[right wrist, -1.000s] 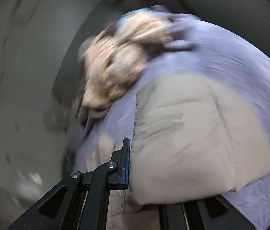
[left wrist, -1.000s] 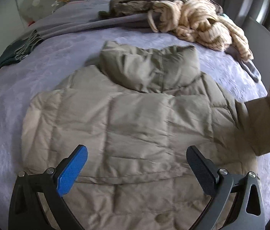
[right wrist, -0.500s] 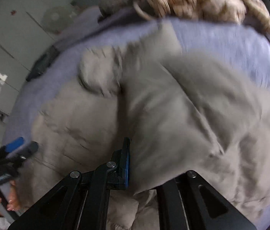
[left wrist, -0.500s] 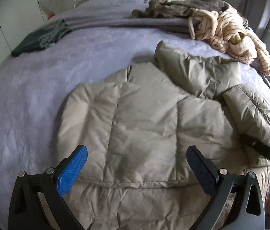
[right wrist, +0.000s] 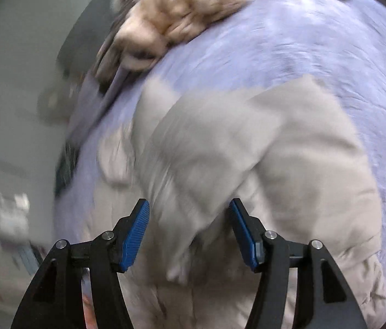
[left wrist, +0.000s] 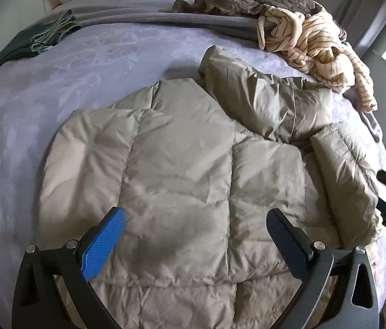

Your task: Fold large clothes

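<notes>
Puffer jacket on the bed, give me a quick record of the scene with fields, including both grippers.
garment: beige puffer jacket, lying back up on the bed
surface: lavender bedspread
right sleeve: folded in over the jacket's edge
collar: rumpled, toward the head of the bed
left gripper: open, above the jacket's lower back, nothing between its pads
right gripper: open; jaws have just been opening, sleeve fabric lies between them unpressed
other clothes: striped cream garment; dark folded item
image quality: right wrist view blurred
</notes>
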Demonstrator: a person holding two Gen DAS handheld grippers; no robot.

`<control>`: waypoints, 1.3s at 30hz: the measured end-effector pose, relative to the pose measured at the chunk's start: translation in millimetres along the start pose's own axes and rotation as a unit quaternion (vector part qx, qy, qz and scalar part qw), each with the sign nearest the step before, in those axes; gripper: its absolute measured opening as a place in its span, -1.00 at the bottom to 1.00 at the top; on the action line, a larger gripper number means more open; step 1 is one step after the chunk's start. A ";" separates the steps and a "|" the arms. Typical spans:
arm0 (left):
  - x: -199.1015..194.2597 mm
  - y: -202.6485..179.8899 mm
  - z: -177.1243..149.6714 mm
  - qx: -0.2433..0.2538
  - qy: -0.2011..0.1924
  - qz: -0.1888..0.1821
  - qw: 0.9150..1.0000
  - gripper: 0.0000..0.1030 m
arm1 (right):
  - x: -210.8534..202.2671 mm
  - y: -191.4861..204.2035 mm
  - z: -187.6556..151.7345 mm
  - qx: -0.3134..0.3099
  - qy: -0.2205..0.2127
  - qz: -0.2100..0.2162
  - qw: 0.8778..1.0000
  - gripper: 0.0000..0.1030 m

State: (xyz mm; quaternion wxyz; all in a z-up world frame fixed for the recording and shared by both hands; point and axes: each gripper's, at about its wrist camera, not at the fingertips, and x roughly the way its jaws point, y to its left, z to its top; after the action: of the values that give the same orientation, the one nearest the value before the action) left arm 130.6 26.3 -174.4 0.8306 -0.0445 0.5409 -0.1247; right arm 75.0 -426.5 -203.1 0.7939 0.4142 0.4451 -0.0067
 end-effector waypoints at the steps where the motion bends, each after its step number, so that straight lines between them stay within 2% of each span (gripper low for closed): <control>1: 1.2 2.6 3.1 -0.002 0.002 -0.011 1.000 1.00 | 1.7 -1.8 5.3 0.020 -0.005 0.007 1.000 0.23; 2: 2.3 6.4 6.2 -0.009 0.004 -0.026 1.000 1.00 | 1.8 -7.1 11.0 0.041 -0.010 0.017 0.999 -0.10; 3: 3.1 9.6 8.0 -0.015 0.005 -0.037 0.999 1.00 | 1.8 -10.8 17.4 0.049 -0.017 0.020 0.998 -0.74; 4: 4.0 14.6 10.5 -0.026 0.008 -0.052 0.998 1.00 | 4.3 -5.5 21.1 0.039 -0.017 0.014 0.999 -0.80; 8: 5.6 36.6 15.6 -0.071 0.014 -0.099 0.992 1.00 | 19.0 59.0 16.7 -0.078 -0.018 0.016 0.997 -0.81; 9: 6.1 42.2 16.1 -0.080 0.016 -0.104 0.991 1.00 | 22.5 80.8 9.2 -0.128 -0.012 0.018 0.992 -0.81; 11: 6.7 50.4 16.8 -0.095 0.019 -0.117 0.988 1.00 | 34.6 113.3 -5.2 -0.189 0.000 0.016 0.982 -0.81; 15: 8.7 66.4 18.1 -0.127 0.027 -0.175 0.976 1.00 | 67.0 161.7 -54.4 -0.308 0.036 0.000 0.951 -0.81; 18: 10.9 74.2 19.5 -0.154 0.030 -0.227 0.961 1.00 | 88.6 174.2 -91.7 -0.361 0.067 -0.017 0.930 -0.81; 22: 17.8 74.7 20.8 -0.180 0.041 -0.301 0.936 1.00 | 113.2 168.3 -125.9 -0.405 0.114 -0.057 0.905 -0.78; 23: 18.8 75.1 20.1 -0.182 0.046 -0.308 0.933 1.00 | 115.8 164.8 -128.7 -0.408 0.124 -0.065 0.902 -0.64; 25: 23.5 68.5 21.0 -0.179 0.054 -0.314 0.931 1.00 | 110.1 155.5 -126.8 -0.397 0.134 -0.064 0.906 -0.30; 26: 25.7 63.0 21.9 -0.173 0.058 -0.313 0.932 1.00 | 103.3 150.5 -123.5 -0.387 0.133 -0.059 0.910 0.08; 27: 27.7 58.7 22.3 -0.168 0.062 -0.311 0.933 1.00 | 90.7 138.1 -117.6 -0.369 0.129 -0.052 0.919 0.27; 30: 34.3 39.7 23.2 -0.138 0.079 -0.296 0.942 1.00 | 49.8 89.1 -96.6 -0.303 0.116 -0.042 0.945 0.26; 31: 35.5 35.7 22.1 -0.130 0.081 -0.291 0.945 1.00 | 34.8 64.9 -88.3 -0.267 0.115 -0.041 0.956 0.21; 33: 38.3 26.9 20.9 -0.112 0.085 -0.279 0.950 0.98 | 14.0 23.0 -75.7 -0.205 0.116 -0.042 0.971 -0.59; 35: 42.3 16.1 21.5 -0.101 0.091 -0.271 0.953 0.75 | 0.5 -14.9 -68.1 -0.155 0.120 -0.062 0.979 -0.64; 36: 44.5 13.1 20.7 -0.098 0.096 -0.272 0.952 0.39 | -6.9 -32.1 -66.0 -0.136 0.114 -0.074 0.981 -0.72; 37: 48.3 7.7 20.7 -0.096 0.108 -0.279 0.949 -0.17 | -13.0 -45.9 -63.4 -0.122 0.105 -0.085 0.983 -0.74; 38: 52.1 1.2 20.4 -0.090 0.121 -0.286 0.946 -0.51 | -17.1 -55.7 -59.7 -0.113 0.097 -0.090 0.985 -0.76; 39: 52.5 -4.6 20.4 -0.082 0.125 -0.283 0.947 -0.80 | -18.7 -59.1 -55.5 -0.107 0.087 -0.094 0.986 -0.76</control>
State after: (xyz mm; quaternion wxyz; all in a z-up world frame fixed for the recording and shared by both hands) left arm 168.5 7.2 -211.7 0.6800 -0.2480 0.6141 -0.3146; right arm 2.4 -435.2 -242.8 0.7875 0.2817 0.5481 0.0024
